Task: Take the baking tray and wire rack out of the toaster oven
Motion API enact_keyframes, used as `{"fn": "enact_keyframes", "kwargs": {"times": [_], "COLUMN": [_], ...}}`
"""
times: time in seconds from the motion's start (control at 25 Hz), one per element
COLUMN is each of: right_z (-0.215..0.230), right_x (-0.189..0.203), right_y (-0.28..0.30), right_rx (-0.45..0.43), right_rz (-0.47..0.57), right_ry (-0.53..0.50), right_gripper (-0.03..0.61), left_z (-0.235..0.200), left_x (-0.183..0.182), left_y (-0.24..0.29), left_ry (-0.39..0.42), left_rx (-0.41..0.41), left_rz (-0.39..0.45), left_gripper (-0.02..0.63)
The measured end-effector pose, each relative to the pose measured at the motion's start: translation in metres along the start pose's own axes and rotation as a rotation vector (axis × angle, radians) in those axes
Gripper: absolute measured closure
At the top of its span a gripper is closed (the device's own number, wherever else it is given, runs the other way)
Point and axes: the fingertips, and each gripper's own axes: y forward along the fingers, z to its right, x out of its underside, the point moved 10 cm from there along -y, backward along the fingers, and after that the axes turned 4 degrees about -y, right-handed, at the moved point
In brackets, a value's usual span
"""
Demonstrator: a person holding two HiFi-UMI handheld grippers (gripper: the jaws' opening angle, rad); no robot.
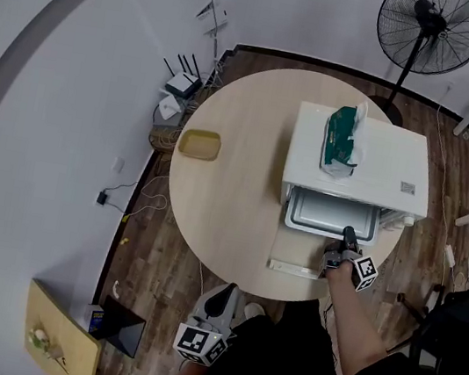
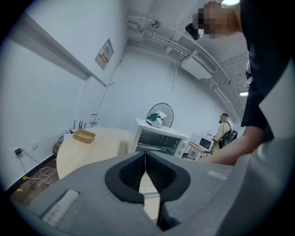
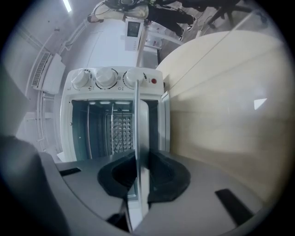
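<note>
Right gripper [image 3: 139, 162]: the jaws are nearly together and clamp the thin front rim of the tray [image 1: 330, 214]. The metal edge runs straight out from between the pads toward the oven [image 1: 381, 162].

Left gripper [image 2: 145, 161]: the jaws are fully together with nothing between them. This gripper is held low, near the person's body, well apart from the oven and off the worktop [image 1: 224, 198].

Tray: partly drawn out of the oven mouth, above the open door [image 1: 295, 269]. Its rear portion lies at the oven opening, and whether it rests on a runner cannot be told.

Rack [image 3: 120, 133]: inside the oven cavity, behind the tray. No jaws touch it.

Progress, as judged:
- Door open: done.
- Tray: gripped and part-way out, not yet clear of the oven and not yet set on the worktop.
- Rack: not started.

Roughly the first third of the task appears complete.
</note>
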Motion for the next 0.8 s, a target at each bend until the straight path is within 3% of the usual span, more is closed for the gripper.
{"fn": "enact_keyframes", "kwargs": {"times": [0.8], "right_z": [0.009], "right_x": [0.022], "right_y": [-0.072], "right_rx": [-0.014], "right_rz": [0.015], "right_ry": [0.032], "right_gripper": [0.526], "left_z": [-0.018], "left_x": [0.015], "left_y": [-0.054], "left_ry": [0.014], "left_rx": [0.040], "left_rz": [0.008], "left_gripper": [0.597]}}
